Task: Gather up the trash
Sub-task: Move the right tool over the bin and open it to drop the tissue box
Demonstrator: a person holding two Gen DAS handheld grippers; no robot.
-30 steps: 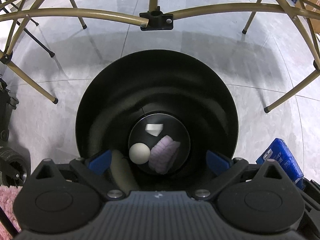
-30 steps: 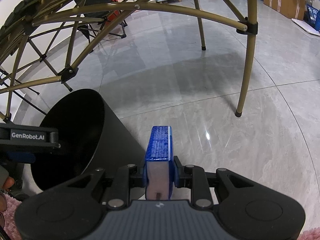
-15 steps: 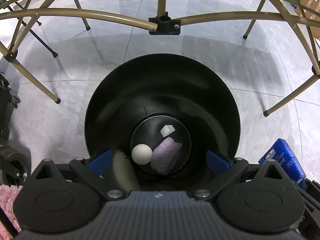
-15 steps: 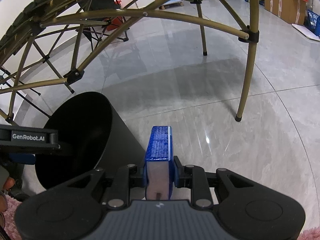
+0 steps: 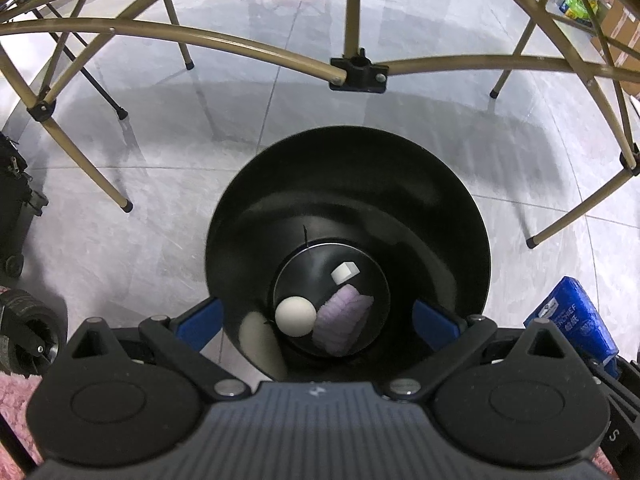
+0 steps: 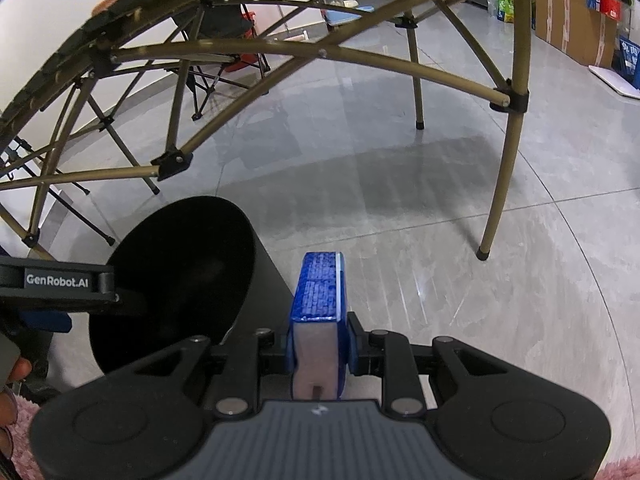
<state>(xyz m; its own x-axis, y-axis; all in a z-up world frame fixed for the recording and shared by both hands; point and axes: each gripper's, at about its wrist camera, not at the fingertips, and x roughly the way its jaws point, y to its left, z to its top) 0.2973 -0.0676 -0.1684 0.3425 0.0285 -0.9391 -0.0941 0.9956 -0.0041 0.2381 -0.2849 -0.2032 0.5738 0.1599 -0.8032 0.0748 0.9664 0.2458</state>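
On grey tiled floor (image 6: pixel 400 208), black bin (image 5: pixel 348 216), folding table frame (image 5: pixel 356 72)

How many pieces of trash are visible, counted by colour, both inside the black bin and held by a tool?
White: 2, a ball and a small cube, both at the bottom of the black bin.
Purple: 1, a ribbed piece in the bin beside the ball.
Blue: 1, a packet gripped in the right tool, outside the bin.
Total: 4.

A gold tubular metal frame (image 5: pixel 256 54) spans grey floor tiles (image 6: pixel 400 216); cardboard boxes (image 6: pixel 576 20) stand beyond it.
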